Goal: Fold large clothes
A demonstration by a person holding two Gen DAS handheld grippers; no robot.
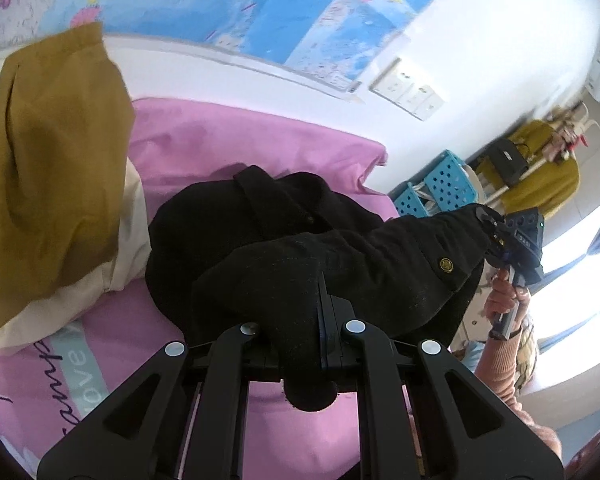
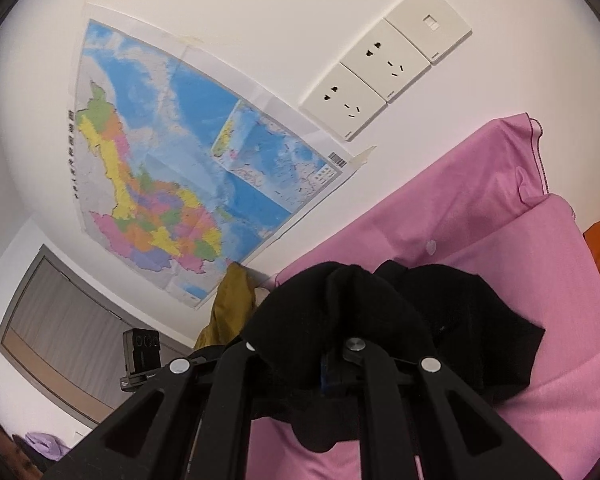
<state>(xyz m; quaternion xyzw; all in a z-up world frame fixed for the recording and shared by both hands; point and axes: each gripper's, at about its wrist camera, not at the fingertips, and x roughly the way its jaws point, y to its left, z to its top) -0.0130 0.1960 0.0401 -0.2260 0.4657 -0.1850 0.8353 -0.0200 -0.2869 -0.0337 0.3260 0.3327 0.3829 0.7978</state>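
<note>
So I had the black garment [image 1: 300, 248] strung between both hands over the pink bed [image 1: 204, 148], left gripper [image 1: 324, 320] and right gripper [image 1: 490, 226] each pinching an end, its long axis running gripper to gripper, bulk sagging onto the bed.

A large colourful map [image 2: 180, 184] is taped to the white wall [image 2: 260, 12]; just right of the map sit three white wall sockets [image 2: 384, 76]; below the map lies a pink bedsheet [image 1: 228, 148]; far left of the map stands a grey-brown door [image 2: 60, 344]; bright daylight enters a window [image 1: 572, 280] well right of the map, near blue perforated baskets [image 1: 444, 184].
</note>
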